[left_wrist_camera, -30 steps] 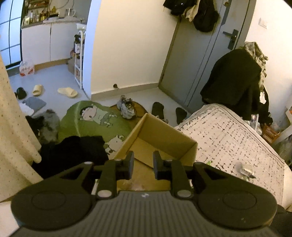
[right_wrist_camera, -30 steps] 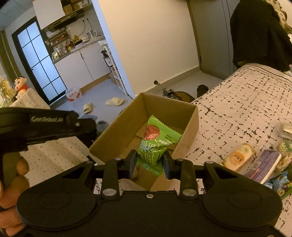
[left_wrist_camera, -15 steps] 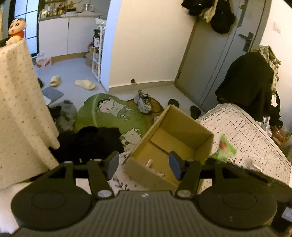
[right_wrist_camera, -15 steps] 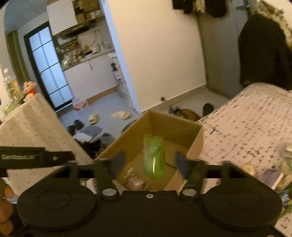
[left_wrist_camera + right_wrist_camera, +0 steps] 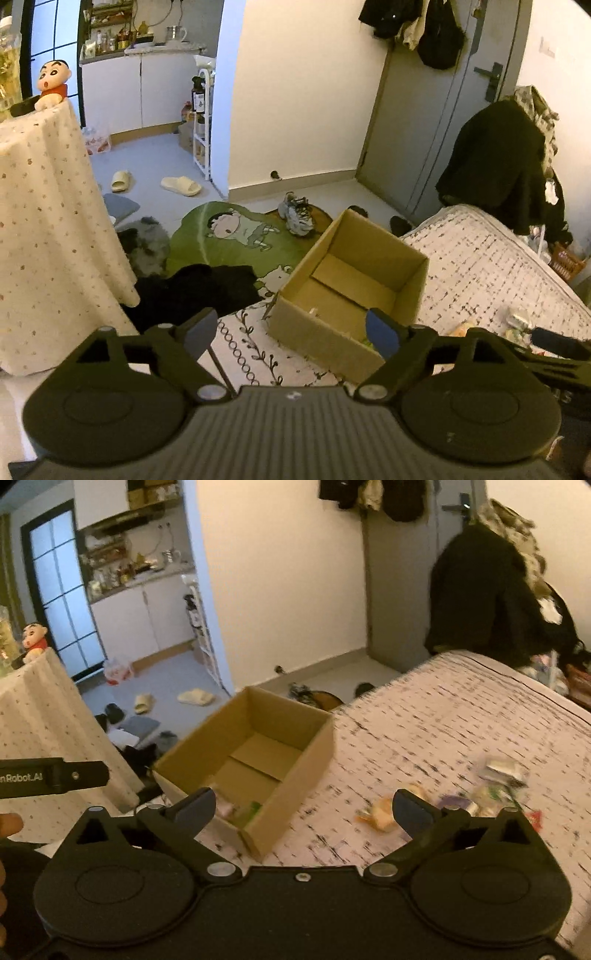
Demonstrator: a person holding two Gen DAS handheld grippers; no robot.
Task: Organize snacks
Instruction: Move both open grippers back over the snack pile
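Beyond opening empty jaws, cardboard box (image 5: 258, 738)

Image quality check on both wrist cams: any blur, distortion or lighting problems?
Left wrist view: sharp, with strong fisheye bending of the door frame; dim warm light, cooler toward the kitchen. Right wrist view: motion blur smears the bedspread pattern and the loose snacks; the cardboard box is soft-edged, and the packets inside it cannot be read.
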